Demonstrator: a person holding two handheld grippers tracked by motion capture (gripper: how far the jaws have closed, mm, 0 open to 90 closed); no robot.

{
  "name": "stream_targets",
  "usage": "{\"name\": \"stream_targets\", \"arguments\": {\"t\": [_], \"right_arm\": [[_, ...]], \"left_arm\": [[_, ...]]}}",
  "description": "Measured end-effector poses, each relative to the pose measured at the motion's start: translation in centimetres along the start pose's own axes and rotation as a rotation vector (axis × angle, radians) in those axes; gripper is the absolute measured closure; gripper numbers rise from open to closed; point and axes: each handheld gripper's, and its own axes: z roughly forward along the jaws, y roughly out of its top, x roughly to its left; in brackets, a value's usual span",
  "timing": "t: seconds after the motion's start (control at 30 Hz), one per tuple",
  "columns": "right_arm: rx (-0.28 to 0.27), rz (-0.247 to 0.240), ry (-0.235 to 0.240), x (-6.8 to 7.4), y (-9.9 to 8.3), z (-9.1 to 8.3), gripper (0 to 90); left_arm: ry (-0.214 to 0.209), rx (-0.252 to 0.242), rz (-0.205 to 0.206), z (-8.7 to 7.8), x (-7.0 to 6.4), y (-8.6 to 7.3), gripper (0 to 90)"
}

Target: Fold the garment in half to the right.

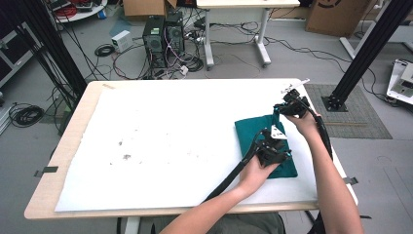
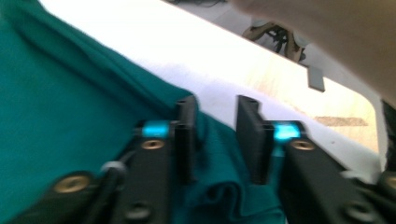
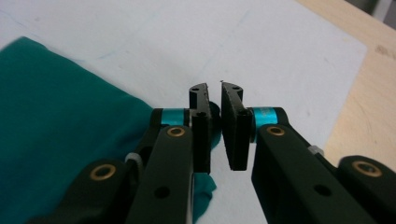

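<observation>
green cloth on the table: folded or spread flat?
Folded. The green cloth lies as a compact rectangle near the table's right edge, and the left gripper view shows layered folds and bunched fabric at its edge.

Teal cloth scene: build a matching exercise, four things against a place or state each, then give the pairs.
Things:
1. teal cloth
2. left gripper
3. right gripper
4. computer towers

Places or states:
A. on the floor beyond the table
B. jaws apart, cloth fold between them
C. jaws nearly together at the cloth's corner
D. folded, on the table's right part

Pairs: 1-D, 2-B, 3-C, 4-A
</observation>
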Motion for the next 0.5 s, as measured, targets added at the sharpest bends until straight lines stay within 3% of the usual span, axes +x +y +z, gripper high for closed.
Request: {"name": "stream_targets", "arguments": {"t": [0.03, 0.1, 0.17, 0.23, 0.33, 0.4, 0.5], "right_arm": [[-0.001, 0.017, -0.003, -0.2, -0.1, -0.1, 75.1], [-0.035, 0.102, 0.025, -1.4, -0.6, -0.8, 71.9], [-0.058, 0.153, 0.027, -2.3, -1.1, -1.6, 65.9], [-0.057, 0.198, 0.040, -2.8, -1.6, -2.3, 61.5], [-0.100, 0.223, 0.069, -2.6, -2.6, -3.2, 54.8], [-0.115, 0.234, 0.117, -2.2, -3.3, -3.5, 52.3], [-0.116, 0.237, 0.156, -1.3, -4.0, -3.3, 51.2]], "left_arm": [[-0.019, -0.010, 0.011, -0.4, 0.0, 0.1, 57.2], [-0.029, -0.050, 0.033, -1.8, 0.0, 0.3, 52.3], [-0.039, -0.107, 0.049, -3.9, 0.3, 0.4, 50.5], [-0.045, -0.132, 0.081, -6.2, 0.8, 0.4, 48.4], [-0.006, -0.131, 0.115, -9.8, 2.1, -0.7, 47.9], [0.054, -0.118, 0.131, -12.7, 3.4, -2.0, 47.7], [0.148, -0.131, 0.120, -17.0, 5.7, -4.6, 47.6]]}}
